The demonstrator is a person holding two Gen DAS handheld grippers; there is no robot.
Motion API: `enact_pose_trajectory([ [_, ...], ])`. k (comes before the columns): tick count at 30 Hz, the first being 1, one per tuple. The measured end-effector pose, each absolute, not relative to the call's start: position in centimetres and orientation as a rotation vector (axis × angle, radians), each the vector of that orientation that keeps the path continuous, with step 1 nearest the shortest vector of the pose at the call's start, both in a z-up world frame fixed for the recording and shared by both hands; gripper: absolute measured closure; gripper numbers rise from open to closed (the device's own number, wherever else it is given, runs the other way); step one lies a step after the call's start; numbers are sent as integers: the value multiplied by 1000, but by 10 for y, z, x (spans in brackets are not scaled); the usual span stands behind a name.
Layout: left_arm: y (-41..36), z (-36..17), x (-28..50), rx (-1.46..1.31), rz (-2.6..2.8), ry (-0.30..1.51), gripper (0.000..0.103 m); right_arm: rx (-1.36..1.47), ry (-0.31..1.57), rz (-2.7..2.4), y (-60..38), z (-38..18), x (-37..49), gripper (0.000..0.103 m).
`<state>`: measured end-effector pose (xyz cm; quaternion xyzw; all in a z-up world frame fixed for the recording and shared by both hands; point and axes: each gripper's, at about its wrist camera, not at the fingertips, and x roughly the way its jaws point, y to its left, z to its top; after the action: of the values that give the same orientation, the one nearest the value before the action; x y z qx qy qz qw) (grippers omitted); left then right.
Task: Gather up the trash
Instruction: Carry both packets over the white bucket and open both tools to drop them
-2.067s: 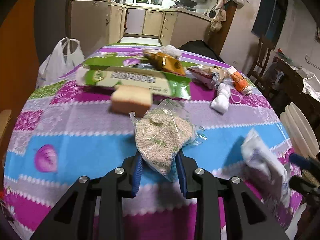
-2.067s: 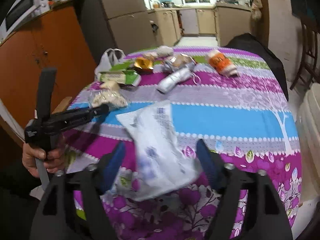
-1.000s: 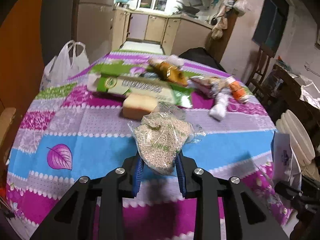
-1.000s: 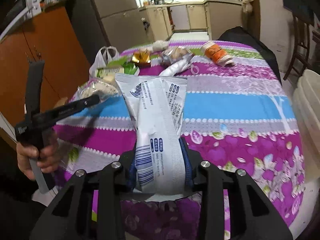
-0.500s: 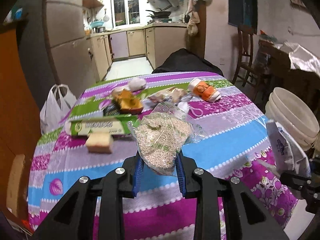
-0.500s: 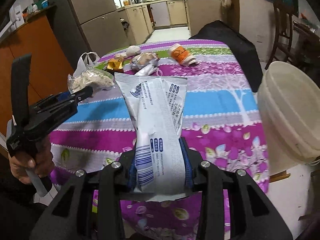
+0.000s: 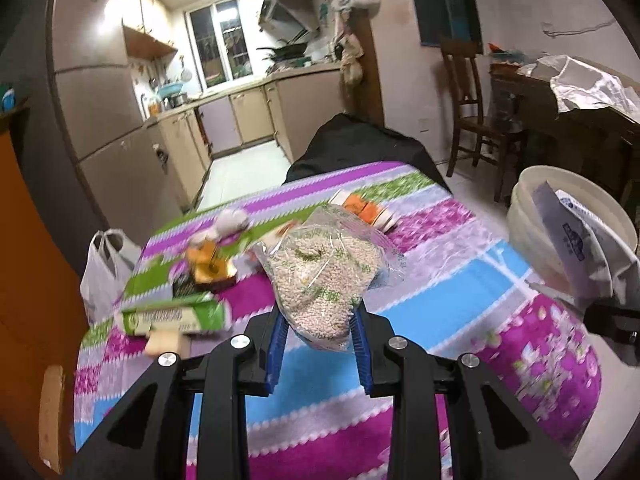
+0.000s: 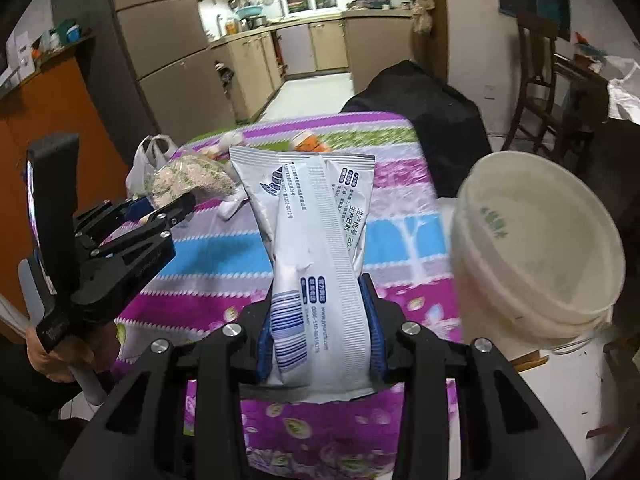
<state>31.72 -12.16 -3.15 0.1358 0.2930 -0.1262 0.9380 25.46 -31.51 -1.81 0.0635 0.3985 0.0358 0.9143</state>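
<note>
My left gripper [image 7: 318, 340] is shut on a clear bag of pale grains [image 7: 326, 276], held above the striped tablecloth [image 7: 440, 312]. In the right wrist view, my right gripper [image 8: 320, 336] is shut on a white wrapper with blue print [image 8: 316, 240], lifted over the table's near edge. A white bucket [image 8: 536, 248] stands just right of that wrapper, off the table's side; its rim [image 7: 576, 184] shows at the far right of the left wrist view, with the white wrapper [image 7: 572, 240] in front of it. The left gripper [image 8: 160, 208] and grain bag [image 8: 188, 184] also appear at the left.
On the table's far part lie a green box [image 7: 176, 312], a yellow-orange packet [image 7: 208, 264], an orange carton [image 7: 364, 208] and a pale block [image 7: 164, 342]. A white plastic bag [image 7: 104, 268] hangs off the left side. A dark chair back [image 8: 420, 96] stands behind the table.
Both grippers rose and swung right with their loads still held. The white bucket came into view and now sits close beside the right gripper's wrapper.
</note>
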Motion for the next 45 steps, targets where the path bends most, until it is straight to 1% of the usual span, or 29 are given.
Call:
enact_pose_trajectory([
  [5,-154,-14,317,309,-295,543,72,130,810,-16,-353,-6,250,67],
  [12,-220,7,317,357,-371,466,72,159,795,-141,-413,8,237,67],
  [20,-296,15,322,403,-441,429,72,160,779,-272,-471,21,222,67],
  [23,-327,18,336,404,-493,450,72,153,802,-313,-491,22,224,67],
  [29,-396,28,380,396,-738,588,72,209,851,-364,-530,19,232,67],
  [33,-439,20,397,458,-900,662,72,267,892,-377,-555,18,244,67],
  [38,-471,-1,409,522,-969,717,72,367,944,-357,-574,8,256,67],
  [43,-483,-17,416,530,-969,755,72,387,1004,-356,-577,-7,267,67],
  [45,-474,-22,413,536,-974,760,72,399,1022,-342,-578,-12,270,67],
])
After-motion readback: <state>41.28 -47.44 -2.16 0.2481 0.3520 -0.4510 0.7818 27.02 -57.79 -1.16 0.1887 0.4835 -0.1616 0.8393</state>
